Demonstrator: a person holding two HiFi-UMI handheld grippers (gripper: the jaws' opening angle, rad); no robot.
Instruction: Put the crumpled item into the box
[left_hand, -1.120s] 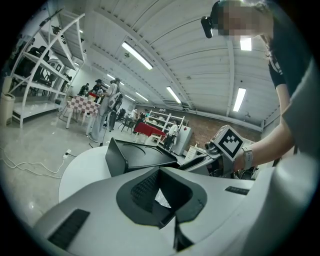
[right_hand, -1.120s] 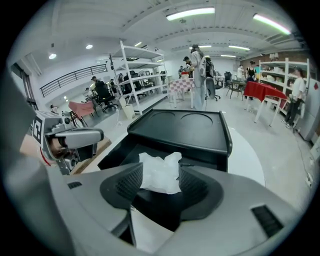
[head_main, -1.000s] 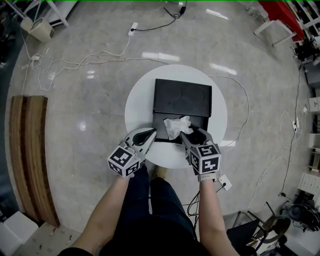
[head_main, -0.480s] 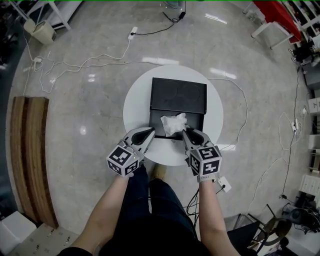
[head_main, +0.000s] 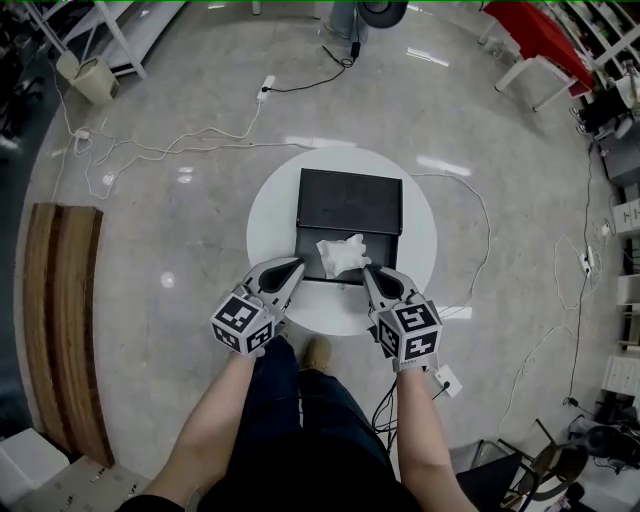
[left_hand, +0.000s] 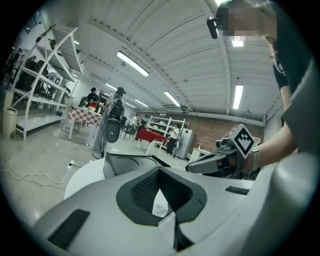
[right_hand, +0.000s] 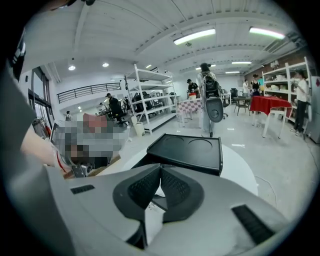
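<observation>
A crumpled white item (head_main: 341, 255) lies inside the open black box (head_main: 308, 262), whose lid (head_main: 350, 200) stands raised behind it on the round white table (head_main: 270, 220). My right gripper (head_main: 367, 270) hovers just right of the item at the box's near edge. Its jaws have just been closing and now meet at the tips (right_hand: 160, 169), with nothing gripped between them. My left gripper (head_main: 298, 264) sits at the box's near left corner, its tips (left_hand: 160, 170) together and gripping nothing. The left gripper view shows the right gripper (left_hand: 192, 167) beyond them. The box lid (right_hand: 187, 147) fills the middle of the right gripper view.
White cables trail over the grey floor (head_main: 150, 130) around the table. A wooden bench (head_main: 55, 320) lies at the left, a red table (head_main: 545, 30) at the top right, and a power strip (head_main: 447, 380) by my right arm. Shelves and people stand far off (right_hand: 150, 95).
The right jaws went from open beside the crumpled item to shut. Both grippers rose and drew slightly back toward me. The item stayed in the box.
</observation>
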